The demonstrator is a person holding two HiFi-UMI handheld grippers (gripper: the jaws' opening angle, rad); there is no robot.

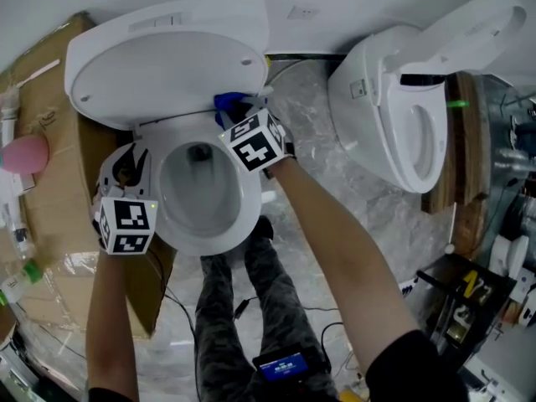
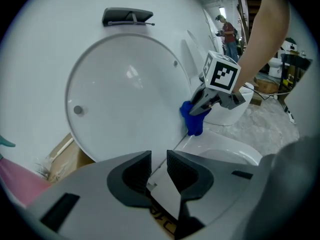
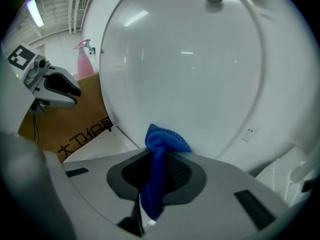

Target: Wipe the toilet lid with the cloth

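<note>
The white toilet lid stands raised above the open bowl. My right gripper is shut on a bunched blue cloth, which presses on the lid's lower right edge near the hinge. In the right gripper view the cloth hangs between the jaws of that gripper, right against the lid. My left gripper hovers at the bowl's left rim, its jaws a narrow gap apart with nothing between them. From the left gripper I see the lid, the cloth and the right gripper.
A second toilet stands at the right with its lid up. A brown cardboard box and a pink spray bottle sit left of the toilet. The person's legs stand before the bowl. Tools and clutter fill the lower right.
</note>
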